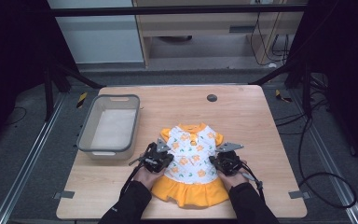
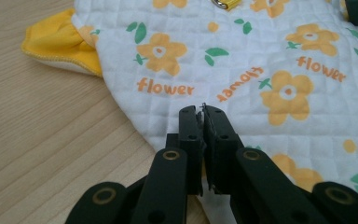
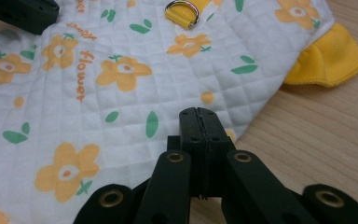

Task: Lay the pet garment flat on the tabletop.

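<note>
Small flower-print dress (image 1: 191,161) lies flat on the table (image 1: 251,116), collar away from the person, yellow skirt hem nearest them. Grey bin (image 1: 109,126) stands just beside it on the left, apart from the cloth.

Left gripper (image 1: 157,156) sits at the dress's left side edge, below the yellow sleeve (image 2: 58,44); jaws clenched, and a thin fold of white quilted cloth appears pinched between them. Right gripper (image 1: 227,161) mirrors it at the right side edge, jaws fully clenched over the fabric border; whether cloth is caught there I cannot tell.

Judgement: symmetric side holds suit lifting or folding the dress evenly, likely before moving it toward the bin.
</note>
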A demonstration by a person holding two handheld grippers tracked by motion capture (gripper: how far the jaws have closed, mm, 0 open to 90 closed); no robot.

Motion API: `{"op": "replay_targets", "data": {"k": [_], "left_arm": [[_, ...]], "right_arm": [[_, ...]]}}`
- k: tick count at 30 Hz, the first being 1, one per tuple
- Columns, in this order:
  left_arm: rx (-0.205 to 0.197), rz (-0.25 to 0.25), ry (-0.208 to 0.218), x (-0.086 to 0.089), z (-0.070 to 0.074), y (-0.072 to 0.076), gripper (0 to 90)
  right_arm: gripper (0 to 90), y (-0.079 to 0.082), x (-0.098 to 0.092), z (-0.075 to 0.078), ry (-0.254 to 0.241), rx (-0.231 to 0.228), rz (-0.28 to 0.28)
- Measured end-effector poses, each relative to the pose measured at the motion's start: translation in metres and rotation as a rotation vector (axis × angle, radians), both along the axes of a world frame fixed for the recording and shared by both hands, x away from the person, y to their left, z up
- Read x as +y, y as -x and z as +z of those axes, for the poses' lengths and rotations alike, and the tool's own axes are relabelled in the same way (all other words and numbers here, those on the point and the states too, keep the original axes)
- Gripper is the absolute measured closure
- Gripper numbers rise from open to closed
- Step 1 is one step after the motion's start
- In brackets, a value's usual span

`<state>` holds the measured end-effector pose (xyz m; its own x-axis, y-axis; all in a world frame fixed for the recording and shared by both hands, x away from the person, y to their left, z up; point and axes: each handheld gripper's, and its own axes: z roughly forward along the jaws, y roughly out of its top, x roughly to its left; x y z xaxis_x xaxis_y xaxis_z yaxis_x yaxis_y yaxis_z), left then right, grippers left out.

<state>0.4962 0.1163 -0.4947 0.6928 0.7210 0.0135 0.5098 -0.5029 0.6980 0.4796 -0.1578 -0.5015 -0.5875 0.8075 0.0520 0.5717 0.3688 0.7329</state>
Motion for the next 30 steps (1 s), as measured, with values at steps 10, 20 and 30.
{"op": "replay_targets", "data": {"k": [10,20,30], "left_arm": [[-0.028,0.008,0.040,0.009,0.013,0.006,75.6],[-0.088,0.007,0.109,0.028,0.040,0.030,59.8],[-0.097,0.037,0.123,0.069,0.038,0.062,45.5]], "right_arm": [[90.0,0.001,-0.001,0.003,-0.023,-0.011,0.004],[66.6,0.013,-0.016,0.026,-0.087,-0.106,-0.022],[39.9,0.026,-0.038,0.035,-0.128,-0.131,-0.058]]}}
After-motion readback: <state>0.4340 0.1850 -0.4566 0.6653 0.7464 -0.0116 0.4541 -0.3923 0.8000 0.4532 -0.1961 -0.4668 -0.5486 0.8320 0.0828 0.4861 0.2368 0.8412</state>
